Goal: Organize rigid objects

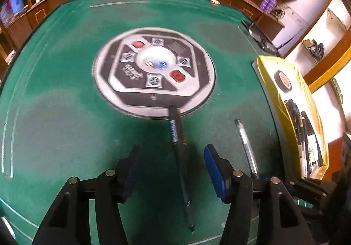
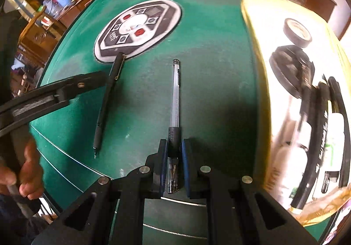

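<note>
Nearest, the right gripper [image 2: 173, 157] is pinched on the rubber grip of the clear pen [image 2: 175, 100], whose barrel lies flat on the green felt table [image 2: 219, 69] pointing away, probably so it can lift level. The left gripper [image 1: 171, 170] stands about half open over the black pen [image 1: 182, 157], pads either side without touching (lined up for a pick, I judge). Further right, the yellow tray [image 2: 258, 52] already holds pens and tape rolls.

You have two pens on the green felt tabletop [image 2: 208, 52]: one black plastic pen [image 2: 108, 100] and one clear plastic pen with a black grip [image 2: 175, 95]. One yellow tray [image 2: 256, 32] sits right.
</note>
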Demonstrator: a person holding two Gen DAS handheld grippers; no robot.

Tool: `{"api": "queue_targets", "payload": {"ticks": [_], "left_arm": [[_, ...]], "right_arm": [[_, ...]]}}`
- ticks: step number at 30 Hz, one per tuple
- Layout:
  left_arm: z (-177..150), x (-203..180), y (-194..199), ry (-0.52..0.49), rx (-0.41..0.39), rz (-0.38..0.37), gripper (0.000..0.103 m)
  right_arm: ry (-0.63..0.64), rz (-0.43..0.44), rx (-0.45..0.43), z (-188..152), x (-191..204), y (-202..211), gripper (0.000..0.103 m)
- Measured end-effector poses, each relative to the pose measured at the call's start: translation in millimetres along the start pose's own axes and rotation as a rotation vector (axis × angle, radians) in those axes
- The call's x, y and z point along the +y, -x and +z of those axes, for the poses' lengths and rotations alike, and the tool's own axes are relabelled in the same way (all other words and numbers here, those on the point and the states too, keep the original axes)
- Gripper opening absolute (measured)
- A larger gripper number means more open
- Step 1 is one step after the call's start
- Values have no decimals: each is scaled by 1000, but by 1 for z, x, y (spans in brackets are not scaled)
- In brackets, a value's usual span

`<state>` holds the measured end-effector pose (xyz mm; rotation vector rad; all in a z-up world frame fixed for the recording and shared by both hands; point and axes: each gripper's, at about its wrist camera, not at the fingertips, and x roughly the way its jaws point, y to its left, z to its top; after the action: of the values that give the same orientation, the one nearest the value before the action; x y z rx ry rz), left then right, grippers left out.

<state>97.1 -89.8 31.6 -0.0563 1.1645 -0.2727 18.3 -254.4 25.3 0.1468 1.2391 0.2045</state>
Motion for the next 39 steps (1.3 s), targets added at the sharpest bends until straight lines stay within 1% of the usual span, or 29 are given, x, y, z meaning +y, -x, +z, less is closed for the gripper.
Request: {"api": "queue_targets", "payload": {"ticks": [1, 3, 4, 5, 6, 8, 11, 13, 15, 19, 26, 35, 39], "left_arm": [[1, -2, -4, -8, 6, 18, 59], [1, -8, -14, -33, 36, 47, 38], [0, -10, -13, -45, 15, 69, 36], [0, -12, -15, -55, 14, 77, 32], [0, -13, -15, -62, 6, 90, 22], [-1, -10, -16, -50, -3, 104, 13], [-6, 1, -11, -4, -15, 63, 11], [-12, 6, -8, 16, -20, 60, 11], [-17, 9, -1, 37, -33, 39, 11], [-24, 10, 12, 51, -58, 30, 11], [-30, -5, 26, 42, -78, 45, 11], [-34, -12, 46, 72, -117, 68, 11], [-38, -15, 53, 84, -130, 81, 11]], "right_arm": [[-7, 6, -5, -1, -3, 2, 12], [-20, 29, -22, -3, -7, 7, 12], [-23, 36, -28, -4, -8, 8, 12], [-25, 43, -36, -4, -8, 10, 12], [-23, 47, -43, -5, -8, 12, 12], [-21, 51, -51, -4, -8, 13, 12], [-16, 59, -56, -4, -9, 16, 12], [-10, 64, -60, -4, -9, 18, 12], [-4, 71, -62, -3, -8, 18, 12], [19, 90, -57, -1, -3, 14, 12], [45, 122, -48, -1, -1, 11, 12], [87, 103, -5, -4, -7, 5, 12], [107, 134, -8, -4, -6, 9, 12]]}}
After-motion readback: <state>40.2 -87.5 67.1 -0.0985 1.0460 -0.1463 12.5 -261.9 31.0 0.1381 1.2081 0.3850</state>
